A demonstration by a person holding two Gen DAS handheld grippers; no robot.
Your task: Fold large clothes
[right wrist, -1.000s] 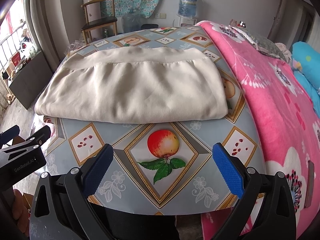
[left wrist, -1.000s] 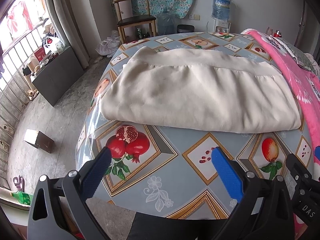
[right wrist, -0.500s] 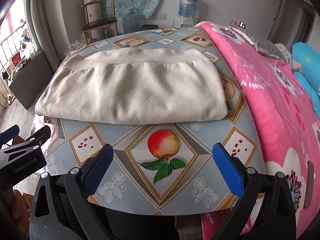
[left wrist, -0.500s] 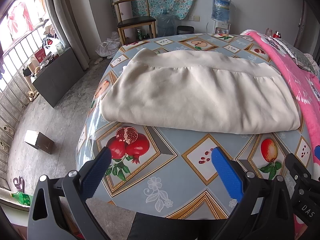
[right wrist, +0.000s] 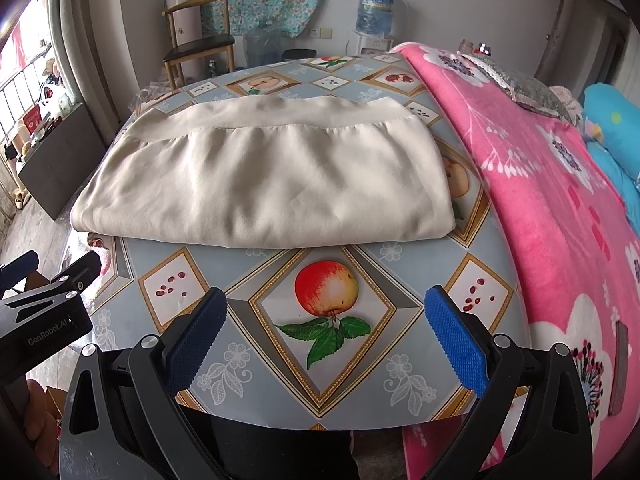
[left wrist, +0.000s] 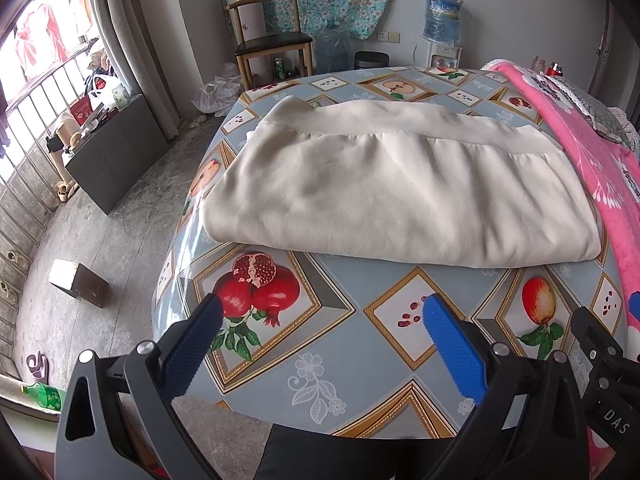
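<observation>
Your cream garment (left wrist: 400, 196) lies across the middle of the table (left wrist: 348, 364), already doubled over at least once: a rounded fold runs along the edge nearest you, and a flat stitched band crosses the far side. It looks to be lying smooth, though it is wide enough that, judging by its width, another fold or two is probably left before you can call it done. Your left hand-held gripper (left wrist: 320, 344) hangs over the bare fruit-print cloth short of the near fold, its blue pads spread wide and holding nothing. Your right hand-held gripper (right wrist: 326, 338) sits likewise, spread and empty, above the printed apple. A pink blanket (right wrist: 560, 200) lies just beside the garment's right end.
</observation>
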